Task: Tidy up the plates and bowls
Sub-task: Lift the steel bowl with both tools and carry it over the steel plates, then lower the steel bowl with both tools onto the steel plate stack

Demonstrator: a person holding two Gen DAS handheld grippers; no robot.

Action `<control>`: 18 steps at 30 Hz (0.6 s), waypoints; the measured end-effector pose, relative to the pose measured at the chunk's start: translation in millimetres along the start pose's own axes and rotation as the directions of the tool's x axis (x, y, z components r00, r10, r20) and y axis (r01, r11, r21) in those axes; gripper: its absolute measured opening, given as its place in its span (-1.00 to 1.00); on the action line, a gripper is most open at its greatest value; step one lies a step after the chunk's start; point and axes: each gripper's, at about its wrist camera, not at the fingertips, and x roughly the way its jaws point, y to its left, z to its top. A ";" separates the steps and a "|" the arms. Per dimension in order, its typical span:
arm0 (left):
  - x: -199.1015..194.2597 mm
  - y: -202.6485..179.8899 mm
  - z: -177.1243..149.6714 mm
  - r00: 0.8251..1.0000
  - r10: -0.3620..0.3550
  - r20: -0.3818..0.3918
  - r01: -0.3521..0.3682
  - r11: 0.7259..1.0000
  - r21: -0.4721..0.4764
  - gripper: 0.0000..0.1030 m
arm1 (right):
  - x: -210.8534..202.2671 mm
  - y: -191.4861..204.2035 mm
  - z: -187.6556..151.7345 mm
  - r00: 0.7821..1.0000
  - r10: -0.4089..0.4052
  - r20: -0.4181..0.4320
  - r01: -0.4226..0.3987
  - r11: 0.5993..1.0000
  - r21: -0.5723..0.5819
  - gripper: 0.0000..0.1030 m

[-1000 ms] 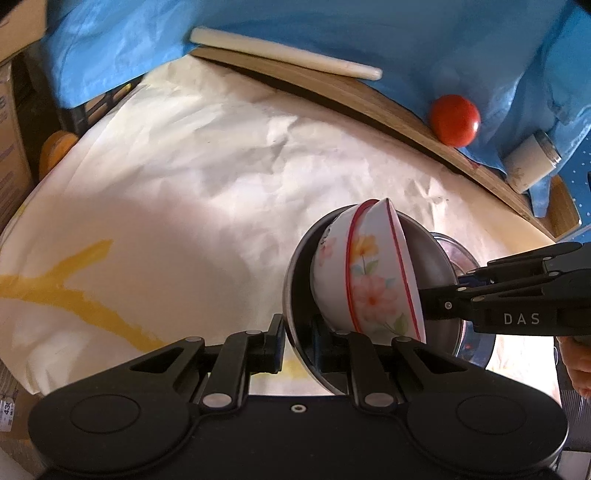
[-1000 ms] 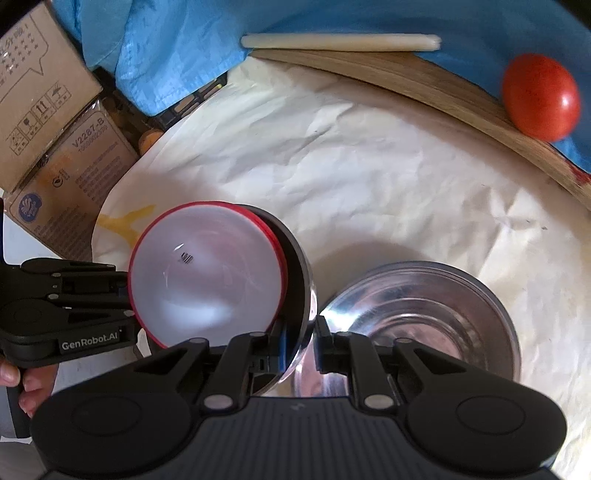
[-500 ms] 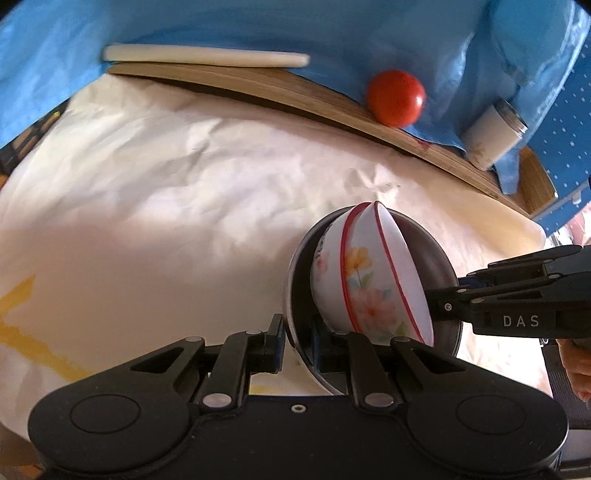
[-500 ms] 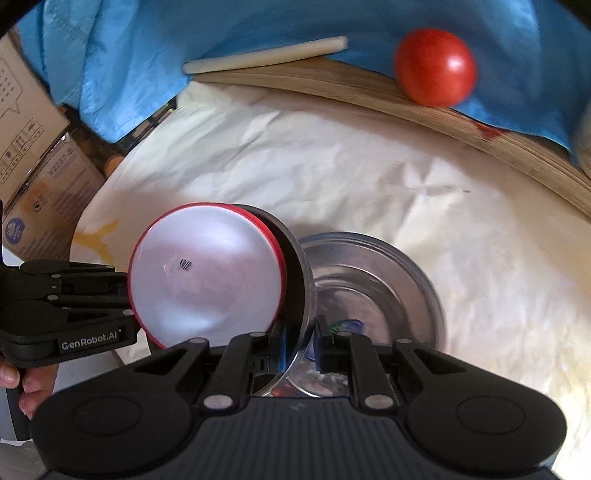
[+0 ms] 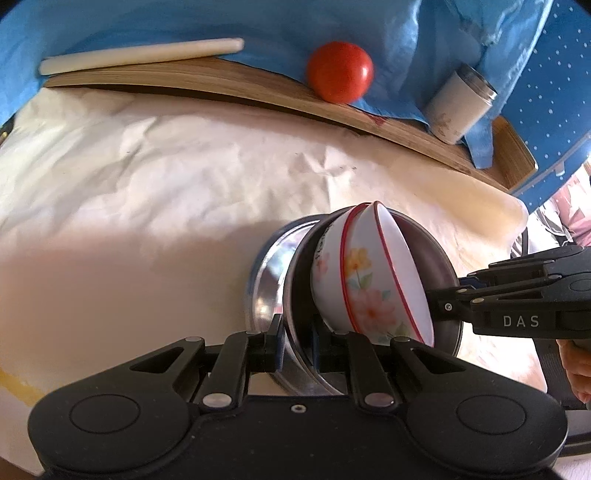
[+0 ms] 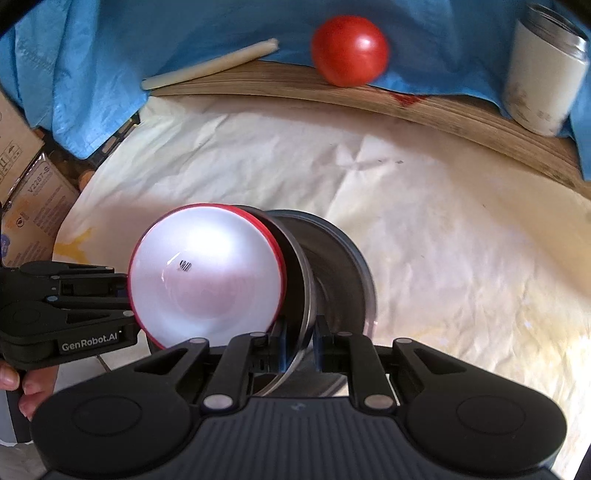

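Steel first: both grippers pinch the rim of the same tilted metal bowl point(image 5: 436, 266), the left gripper point(image 5: 297, 338) at its near edge and the right gripper point(image 6: 299, 341) on the opposite side, jaws drawn in tight on the thin lip. Nested inside it sits the flowered bowl point(image 5: 369, 280), red-rimmed, tipped on edge and leaning toward the right. Just behind, touching or nearly so, is a second metal bowl point(image 6: 343, 266) resting on the crumpled white paper point(image 5: 166, 192). My read: this is the stacking step, the held pair being brought over the waiting bowl. Next comes levelling the tilt, centring over that bowl and lowering gently, since the flowered one could slide out. Compared with a second ago, the resting bowl has gone from well off to the right to directly behind the held pair. Farther back, along the wooden board point(image 5: 221, 81), lie a pale stick point(image 5: 140, 55), a tomato point(image 5: 340, 72) and a white cup point(image 5: 458, 103) on its side, against blue cloth point(image 5: 184, 18).
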 end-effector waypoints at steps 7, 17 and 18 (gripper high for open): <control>9.9 -9.6 -2.4 1.000 -0.003 -0.017 0.004 1.000 0.019 -0.74 | 1.2 -13.0 -9.7 1.000 0.001 0.001 -0.001 1.000 0.028 -0.70; 14.6 -14.1 -2.1 1.000 -0.005 -0.021 0.005 1.000 0.028 -0.74 | 1.4 -16.6 -12.9 1.000 -0.004 0.004 0.004 0.999 0.040 -0.70; 14.7 -14.2 -2.0 1.000 -0.004 -0.021 0.004 1.000 0.027 -0.74 | 1.4 -16.8 -12.9 1.000 -0.003 0.003 0.003 0.999 0.039 -0.70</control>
